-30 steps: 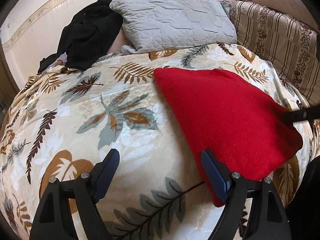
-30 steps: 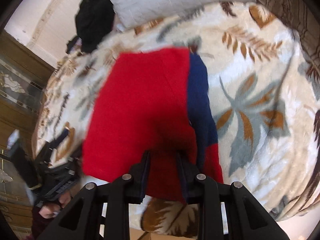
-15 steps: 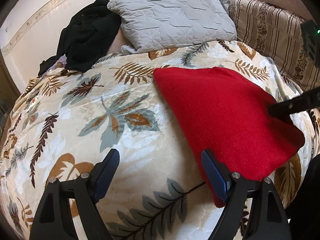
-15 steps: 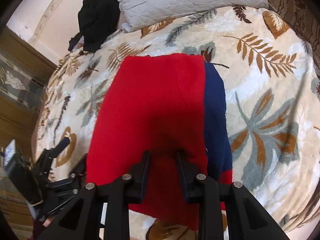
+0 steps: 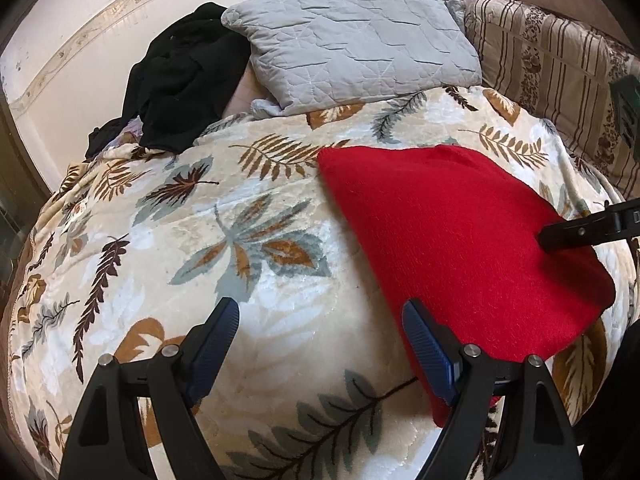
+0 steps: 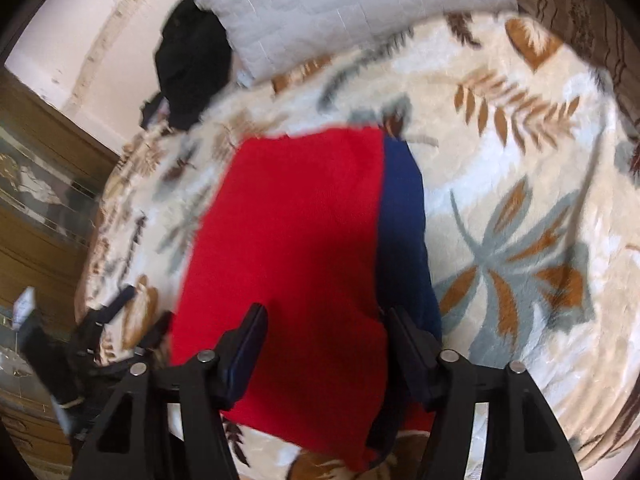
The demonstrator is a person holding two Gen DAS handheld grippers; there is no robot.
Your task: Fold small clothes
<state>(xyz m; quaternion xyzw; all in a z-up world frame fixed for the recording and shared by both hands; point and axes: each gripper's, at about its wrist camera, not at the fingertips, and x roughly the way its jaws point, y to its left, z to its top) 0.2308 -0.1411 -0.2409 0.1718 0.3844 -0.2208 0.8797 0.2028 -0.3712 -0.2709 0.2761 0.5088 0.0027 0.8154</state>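
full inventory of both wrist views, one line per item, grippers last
red garment: 1, red with a navy strip along one edge, flat on the blanket.
leaf-print blanket: 1, cream with brown and grey-blue leaves, covers the bed.
quilted pillow: 1, grey, at the far end of the bed.
black clothing: 1 heap, black, beside the pillow on its left in the left wrist view.
striped cushion: 1, beige and brown, far right.
wooden cabinet: 1, brown with glass, left edge of the right wrist view.
left gripper: open, over the blanket at the garment's near edge.
right gripper: open, fingers astride the garment.
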